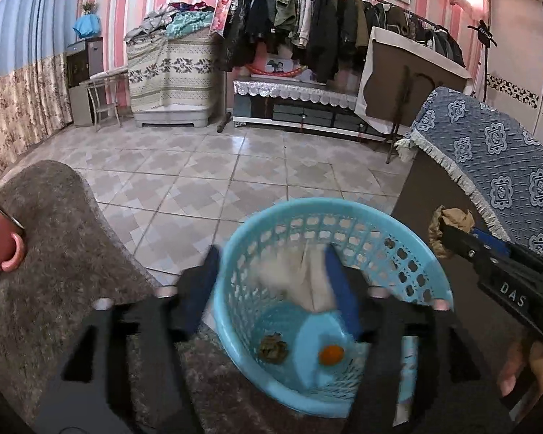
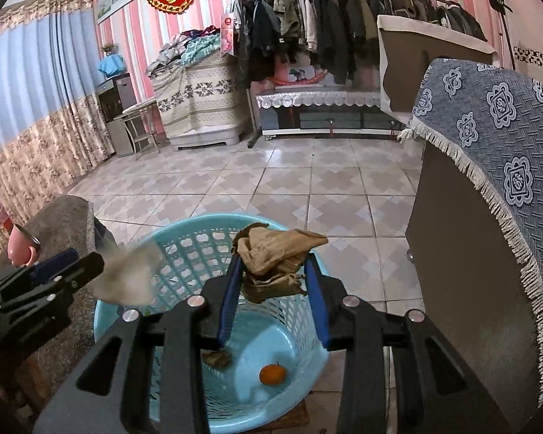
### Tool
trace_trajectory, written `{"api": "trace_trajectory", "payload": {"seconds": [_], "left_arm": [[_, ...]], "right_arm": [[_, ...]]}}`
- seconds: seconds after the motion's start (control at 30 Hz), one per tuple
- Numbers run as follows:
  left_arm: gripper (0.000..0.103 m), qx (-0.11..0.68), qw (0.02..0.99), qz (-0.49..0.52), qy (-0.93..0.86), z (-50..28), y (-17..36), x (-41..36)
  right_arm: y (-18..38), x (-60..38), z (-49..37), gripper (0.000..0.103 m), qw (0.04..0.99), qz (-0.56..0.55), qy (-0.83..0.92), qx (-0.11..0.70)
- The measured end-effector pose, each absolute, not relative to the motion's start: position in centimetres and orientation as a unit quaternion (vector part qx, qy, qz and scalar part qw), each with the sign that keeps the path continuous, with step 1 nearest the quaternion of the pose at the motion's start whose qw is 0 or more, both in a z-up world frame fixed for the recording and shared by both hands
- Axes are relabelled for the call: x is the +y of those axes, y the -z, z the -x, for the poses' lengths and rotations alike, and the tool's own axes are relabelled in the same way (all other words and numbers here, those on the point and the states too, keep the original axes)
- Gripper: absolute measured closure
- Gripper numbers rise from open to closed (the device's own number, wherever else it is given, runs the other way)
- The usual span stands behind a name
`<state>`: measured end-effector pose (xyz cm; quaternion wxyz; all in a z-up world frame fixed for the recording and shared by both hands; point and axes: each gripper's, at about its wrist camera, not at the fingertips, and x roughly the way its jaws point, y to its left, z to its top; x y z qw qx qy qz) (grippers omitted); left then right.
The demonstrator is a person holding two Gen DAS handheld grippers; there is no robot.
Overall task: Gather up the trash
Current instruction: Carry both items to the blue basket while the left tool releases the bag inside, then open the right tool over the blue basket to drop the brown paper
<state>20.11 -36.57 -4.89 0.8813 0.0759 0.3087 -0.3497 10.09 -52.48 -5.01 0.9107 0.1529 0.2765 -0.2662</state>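
Over the bin [image 2: 300, 329], the right gripper [image 2: 273, 271] clamps brown paper [image 2: 275, 249] and the left gripper [image 1: 271, 282], jaws spread, drops tissue [image 1: 304, 282]; next, release.

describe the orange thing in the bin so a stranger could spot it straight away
Find the light blue lattice-sided plastic basket on the tiled floor beside the cabinet draped in blue patterned cloth. On its solid bottom lies a small round orange fruit. Its neighbour, a crumpled brown scrap, is dull and shapeless; the fruit is smooth and bright.
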Motion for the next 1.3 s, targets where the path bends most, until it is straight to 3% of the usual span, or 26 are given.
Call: {"api": "trace_trajectory", "payload": {"seconds": [0.2,0.47,0.5,0.57,0.7,0.8,0.93,1.3], "left_arm": [[0.017,0.282,0.907,-0.067,0.305,-20.8,3.7,-34.0],[0.009,0.258,0.928,-0.060,0.264,-22.2,1.5,-30.1],[0.008,0.256,0.930,-0.057,0.258,-22.3,1.3,-29.6],[0.008,0.255,0.932,-0.055,0.250,-22.6,1.0,-28.9],[0.008,0.252,0.937,-0.050,0.235,-22.7,0.7,-27.1],[0.008,0.254,0.938,-0.048,0.231,-22.4,0.6,-25.6],[0.008,0.248,0.942,-0.049,0.220,-21.6,0.1,-23.8],[0.006,0.246,0.950,-0.024,0.188,-18.3,-1.1,-16.1]], "right_arm": [[5.4,-51.8,-11.2,0.068,0.911,-0.145,0.261,0.285],[5.7,-49.6,-13.1,0.064,0.914,-0.131,0.242,0.298],[5.8,-49.5,-13.3,0.062,0.914,-0.130,0.241,0.300],[5.9,-49.3,-13.4,0.042,0.913,-0.129,0.242,0.301],[5.7,-49.0,-13.6,0.032,0.913,-0.127,0.249,0.296],[5.4,-48.4,-13.5,0.016,0.916,-0.121,0.255,0.286],[4.6,-47.1,-13.6,0.009,0.921,-0.109,0.252,0.276],[2.4,-40.9,-14.4,0.009,0.943,-0.075,0.200,0.255]]}}
